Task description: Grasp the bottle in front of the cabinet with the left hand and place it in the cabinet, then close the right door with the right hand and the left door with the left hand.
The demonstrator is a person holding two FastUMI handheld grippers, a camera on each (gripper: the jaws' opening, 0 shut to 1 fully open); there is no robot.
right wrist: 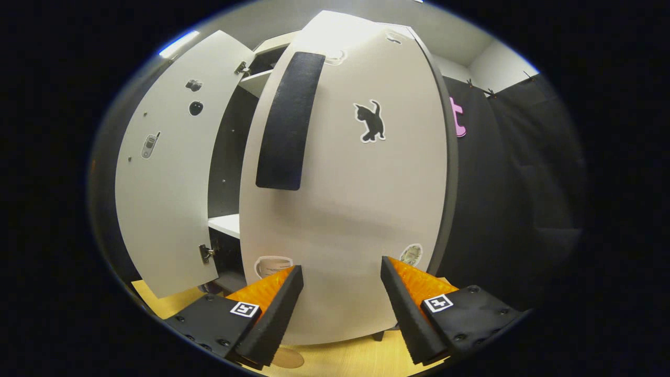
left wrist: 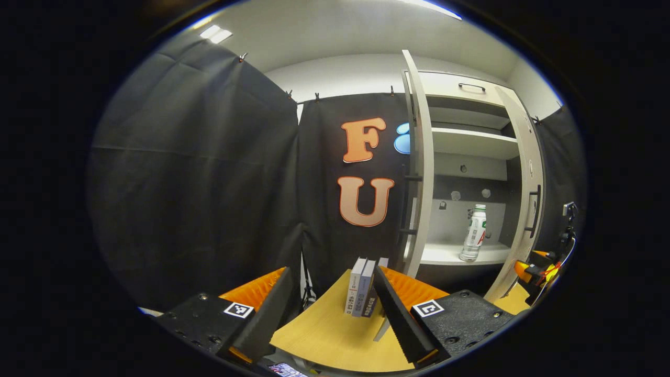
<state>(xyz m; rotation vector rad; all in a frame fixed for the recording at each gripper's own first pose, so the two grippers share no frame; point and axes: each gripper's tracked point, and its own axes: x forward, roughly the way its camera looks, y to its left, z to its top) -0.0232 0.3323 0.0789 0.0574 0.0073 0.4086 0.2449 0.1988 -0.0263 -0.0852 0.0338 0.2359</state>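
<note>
The bottle (left wrist: 474, 233), white-labelled with a white cap, stands upright on the lower shelf (left wrist: 445, 255) inside the white cabinet. My left gripper (left wrist: 331, 283) is open, well back from the cabinet and left of it, with nothing between its fingers. The cabinet's left door (left wrist: 422, 167) stands edge-on and wide open; the right door (left wrist: 526, 199) is partly swung in. In the right gripper view, my right gripper (right wrist: 341, 277) is open with its fingertips up against the outer face of the right door (right wrist: 345, 199), below its black handle (right wrist: 288, 120). The left door (right wrist: 167, 173) hangs open beyond.
Several books (left wrist: 362, 287) stand upright on the wooden table (left wrist: 335, 335) between my left fingers. The other gripper's orange-and-black parts (left wrist: 539, 272) show by the right door's lower edge. Black cloth walls surround the booth.
</note>
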